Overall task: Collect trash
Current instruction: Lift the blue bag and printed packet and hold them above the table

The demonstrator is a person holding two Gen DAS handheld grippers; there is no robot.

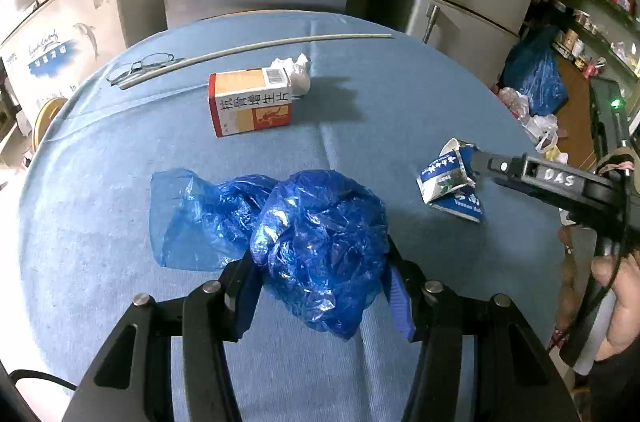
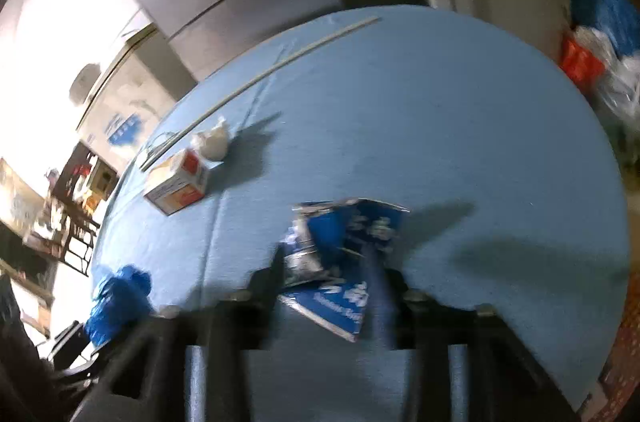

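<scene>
On the blue table (image 1: 400, 94) we count one crumpled blue plastic bag (image 1: 316, 246), one crushed blue-and-white carton (image 1: 448, 182), one orange-and-white box (image 1: 250, 100), one white wad (image 1: 296, 72), one pair of glasses (image 1: 142, 64), one long thin rod (image 1: 256, 48), two grippers.

Left gripper (image 1: 320, 262) angled downward, its jaws clamped on a blue plastic bag (image 1: 316, 242), right gripper (image 2: 332, 278) also angled down, jaws around a crushed blue-and-white carton (image 2: 344, 254), a bare hand (image 1: 618, 302) gripped the right gripper's handle.
</scene>
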